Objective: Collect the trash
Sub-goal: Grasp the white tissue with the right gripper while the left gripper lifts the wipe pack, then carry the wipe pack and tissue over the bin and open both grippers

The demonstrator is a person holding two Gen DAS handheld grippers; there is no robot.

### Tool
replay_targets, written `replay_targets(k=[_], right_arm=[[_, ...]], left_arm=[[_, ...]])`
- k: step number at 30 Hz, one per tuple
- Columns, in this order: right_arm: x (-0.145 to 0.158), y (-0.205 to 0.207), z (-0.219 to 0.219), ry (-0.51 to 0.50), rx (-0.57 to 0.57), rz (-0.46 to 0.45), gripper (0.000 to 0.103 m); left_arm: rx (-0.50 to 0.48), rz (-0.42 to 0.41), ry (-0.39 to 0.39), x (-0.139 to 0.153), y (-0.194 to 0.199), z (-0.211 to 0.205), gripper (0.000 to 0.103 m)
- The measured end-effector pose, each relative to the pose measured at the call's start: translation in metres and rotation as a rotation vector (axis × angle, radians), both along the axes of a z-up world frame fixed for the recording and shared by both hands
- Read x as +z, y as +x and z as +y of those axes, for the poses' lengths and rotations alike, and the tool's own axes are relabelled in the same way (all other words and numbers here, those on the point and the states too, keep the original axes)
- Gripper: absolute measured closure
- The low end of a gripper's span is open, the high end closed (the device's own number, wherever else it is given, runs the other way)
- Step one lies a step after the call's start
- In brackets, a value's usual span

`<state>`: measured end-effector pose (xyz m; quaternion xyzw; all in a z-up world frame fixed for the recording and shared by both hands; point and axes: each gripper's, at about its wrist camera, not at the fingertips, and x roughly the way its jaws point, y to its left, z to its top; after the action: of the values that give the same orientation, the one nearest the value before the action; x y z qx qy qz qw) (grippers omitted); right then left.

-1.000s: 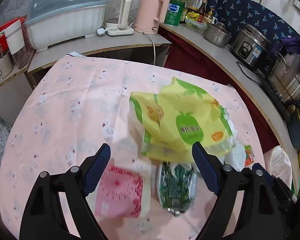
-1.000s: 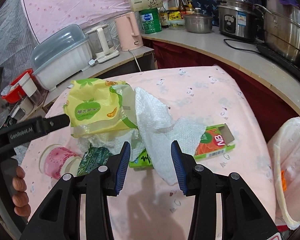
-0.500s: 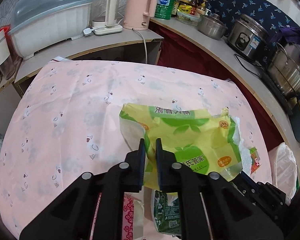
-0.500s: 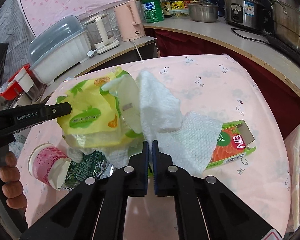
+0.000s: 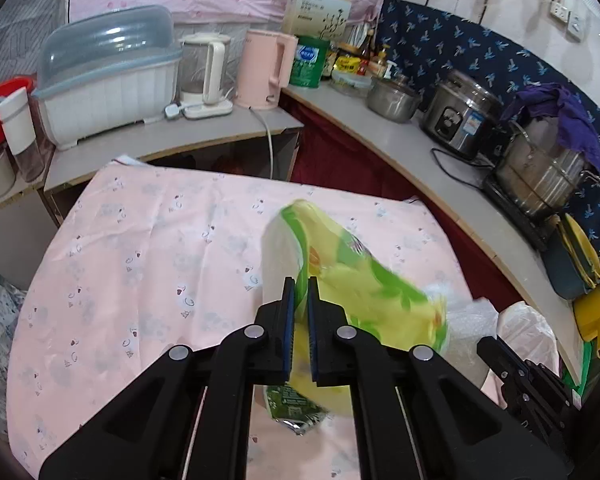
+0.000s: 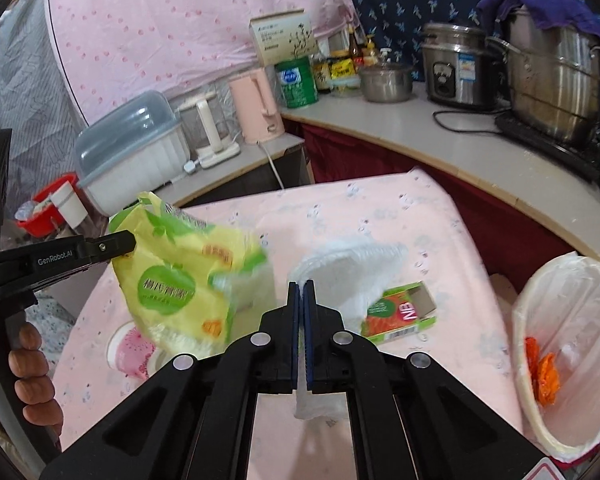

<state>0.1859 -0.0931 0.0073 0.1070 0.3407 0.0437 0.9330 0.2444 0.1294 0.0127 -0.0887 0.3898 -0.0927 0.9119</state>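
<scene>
My left gripper (image 5: 301, 286) is shut on a yellow-green plastic bag (image 5: 364, 288) and holds it lifted above the pink table; the bag also shows in the right wrist view (image 6: 180, 276). My right gripper (image 6: 301, 290) is shut on a white bubble-wrap sheet (image 6: 352, 268), raised off the table. A bin lined with a white bag (image 6: 572, 344) stands at the table's right edge with orange scraps inside. An orange-green NB carton (image 6: 400, 312), a pink paper cup (image 6: 130, 348) and a dark green wrapper (image 5: 296, 404) lie on the table.
The table has a pink cloth (image 5: 140, 248). Behind it a counter holds a covered dish rack (image 5: 108, 80), kettles (image 5: 260, 68), a rice cooker (image 5: 460, 116) and a large steel pot (image 5: 540, 168). The counter curves along the right side.
Both grippers have lifted higher with their loads. The yellow-green bag has swung up and to the right; the bubble wrap has pulled apart from it and now hangs from the right gripper.
</scene>
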Motion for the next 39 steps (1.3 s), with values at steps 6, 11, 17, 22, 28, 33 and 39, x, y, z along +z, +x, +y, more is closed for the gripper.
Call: replay_targets(k=[6,11,17,22,28,33,39], right_arm=[[0.028,-0.035,-0.017,0.004,-0.036,-0.061,0.101],[0.044,-0.063,-0.032,0.010,-0.071,-0.101,0.101],[0.055,-0.094,-0.055,0.008,-0.122,-0.130,0.101],[0.059,-0.118,-0.082,0.018,-0.187,-0.145,0.101],[0.058,-0.140,-0.113,0.034,-0.260,-0.155,0.101],[0.057,-0.152,-0.137,0.041,-0.310,-0.157,0.101],[0.052,-0.163,-0.164,0.049,-0.359,-0.153,0.101]], left_arm=[[-0.037,-0.046,0.004,0.025,-0.030,-0.016,0.098],[-0.082,-0.064,0.012,0.035,-0.055,-0.037,0.098],[-0.146,-0.075,0.024,0.039,-0.080,-0.066,0.098],[-0.203,-0.080,0.032,0.041,-0.095,-0.095,0.098],[-0.269,-0.080,0.051,0.039,-0.110,-0.130,0.098],[-0.324,-0.073,0.061,0.035,-0.116,-0.160,0.098],[-0.381,-0.069,0.081,0.031,-0.119,-0.197,0.098]])
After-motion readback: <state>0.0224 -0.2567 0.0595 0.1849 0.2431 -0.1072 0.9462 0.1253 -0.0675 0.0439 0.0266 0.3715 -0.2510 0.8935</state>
